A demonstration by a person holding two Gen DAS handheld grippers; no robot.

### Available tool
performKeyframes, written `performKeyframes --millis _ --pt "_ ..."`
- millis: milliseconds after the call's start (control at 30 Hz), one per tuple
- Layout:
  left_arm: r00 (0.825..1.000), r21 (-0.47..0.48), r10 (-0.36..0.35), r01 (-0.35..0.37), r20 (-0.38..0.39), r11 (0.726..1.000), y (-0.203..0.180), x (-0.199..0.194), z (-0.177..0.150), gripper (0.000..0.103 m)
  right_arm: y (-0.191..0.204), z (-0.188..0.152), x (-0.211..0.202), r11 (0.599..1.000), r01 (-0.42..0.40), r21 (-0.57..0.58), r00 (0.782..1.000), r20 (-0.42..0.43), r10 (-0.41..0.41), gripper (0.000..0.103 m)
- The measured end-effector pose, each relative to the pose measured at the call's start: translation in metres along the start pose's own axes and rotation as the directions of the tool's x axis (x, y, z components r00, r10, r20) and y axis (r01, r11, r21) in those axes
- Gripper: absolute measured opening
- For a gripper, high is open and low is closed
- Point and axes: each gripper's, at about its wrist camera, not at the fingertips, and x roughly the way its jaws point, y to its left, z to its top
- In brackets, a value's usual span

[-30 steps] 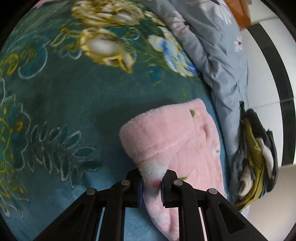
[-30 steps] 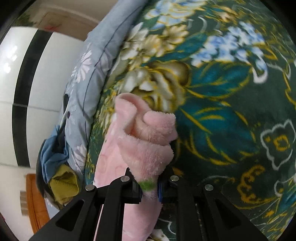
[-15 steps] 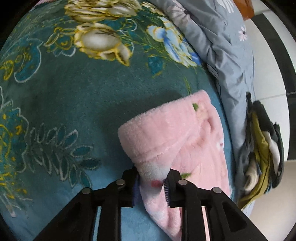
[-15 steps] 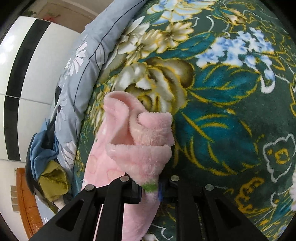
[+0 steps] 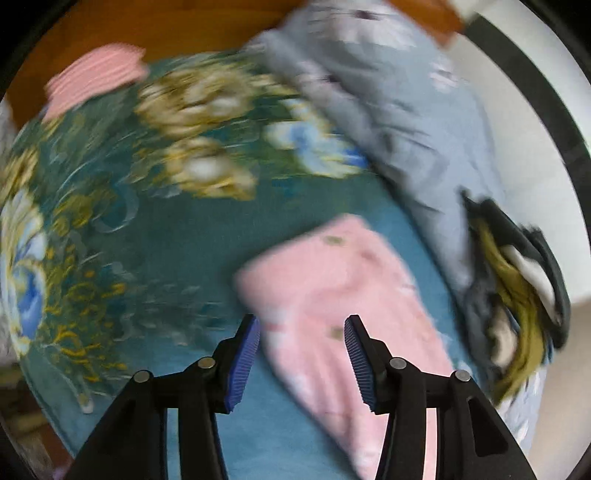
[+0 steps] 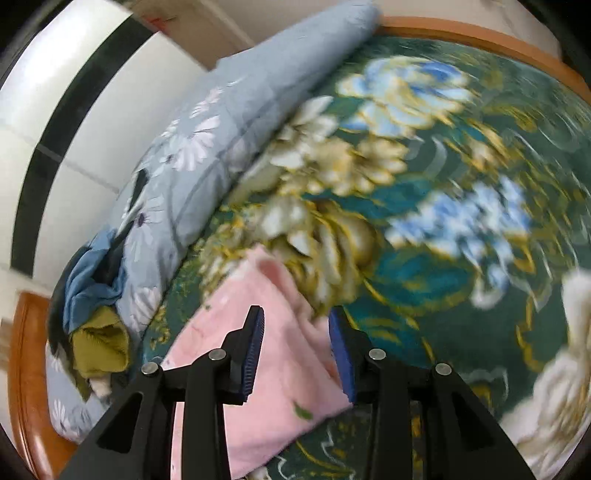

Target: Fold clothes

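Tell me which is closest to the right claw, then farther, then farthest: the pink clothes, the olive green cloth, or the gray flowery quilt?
1. Pink clothes, right under the right claw.
2. Olive green cloth, off to the left.
3. Gray flowery quilt, stretching away up left.

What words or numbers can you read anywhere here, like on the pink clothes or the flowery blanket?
None can be read.
Pink garment: only small blurred motifs, no letters.
Floral blanket: flowers and leaves, no writing.
Grey quilt: daisy print only.
Pile of clothes at the bed's edge: no label shows.
Red mark on the wall: too small and blurred to read.
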Motion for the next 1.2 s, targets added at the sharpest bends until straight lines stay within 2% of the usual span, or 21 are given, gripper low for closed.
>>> performKeyframes --millis 133,300,333,367,400,500,633,800,867,933,967,1033,1133,1200 --pt "0.994 0.156 -0.08 0.09 -0.07 0.984 -0.089 0.02 -0.036 0.059 0.009 0.016 0.029 0.999 -0.025 -0.025 0.998 -0.057 0.023 0.038" --pt "0.978 0.286 -0.095 0.146 -0.187 0.947 -0.169 0.055 -0.089 0.06 0.017 0.023 0.057 0.997 -0.062 -0.052 0.99 -0.13 0.054 0.037" --pt "0.973 0.311 -0.093 0.157 -0.21 0.938 -0.185 0.062 -0.1 0.06 0.017 0.023 0.059 0.996 -0.079 -0.05 0.987 -0.143 0.071 0.033" --pt "0.967 0.339 -0.089 0.169 -0.24 0.925 -0.201 0.069 -0.112 0.06 0.017 0.023 0.061 0.994 -0.098 -0.056 0.983 -0.16 0.088 0.018" --pt "0.964 0.364 -0.083 0.174 -0.253 0.915 -0.213 0.072 -0.12 0.06 0.019 0.022 0.062 0.991 -0.11 -0.073 0.98 -0.174 0.096 0.009" --pt "0.957 0.439 -0.069 0.193 -0.283 0.878 -0.245 0.08 -0.145 0.06 0.028 0.029 0.054 0.979 -0.151 -0.138 0.979 -0.156 0.129 0.005" --pt "0.96 0.525 -0.043 0.189 -0.278 0.83 -0.272 0.082 -0.17 0.06 0.039 0.054 0.032 0.956 -0.237 -0.173 0.971 -0.062 0.229 0.004" --pt "0.953 0.581 0.018 0.17 -0.304 0.796 -0.28 0.085 -0.194 0.06 0.034 0.061 0.069 0.975 -0.14 -0.175 0.984 -0.135 0.117 0.004" --pt "0.951 0.59 0.032 0.164 -0.308 0.791 -0.281 0.087 -0.2 0.06 0.024 0.06 0.085 0.985 -0.102 -0.141 0.984 -0.158 0.079 0.007" --pt "0.952 0.603 0.053 0.148 -0.303 0.784 -0.283 0.09 -0.205 0.06 0.015 0.062 0.087 0.989 -0.104 -0.107 0.985 -0.15 0.088 0.008" --pt "0.951 0.604 0.06 0.143 -0.302 0.784 -0.283 0.092 -0.206 0.06 0.012 0.063 0.084 0.989 -0.109 -0.097 0.986 -0.138 0.095 0.016" --pt "0.951 0.601 0.063 0.138 -0.301 0.787 -0.283 0.095 -0.208 0.06 0.007 0.067 0.069 0.989 -0.114 -0.089 0.99 -0.098 0.105 0.027" --pt "0.956 0.585 0.053 0.132 -0.288 0.8 -0.282 0.096 -0.209 0.06 -0.008 0.064 0.039 0.991 -0.121 -0.055 0.992 -0.04 0.119 0.031" --pt "0.957 0.572 0.047 0.131 -0.286 0.81 -0.28 0.097 -0.21 0.06 -0.023 0.05 0.024 0.993 -0.112 -0.031 0.993 -0.027 0.111 0.038"
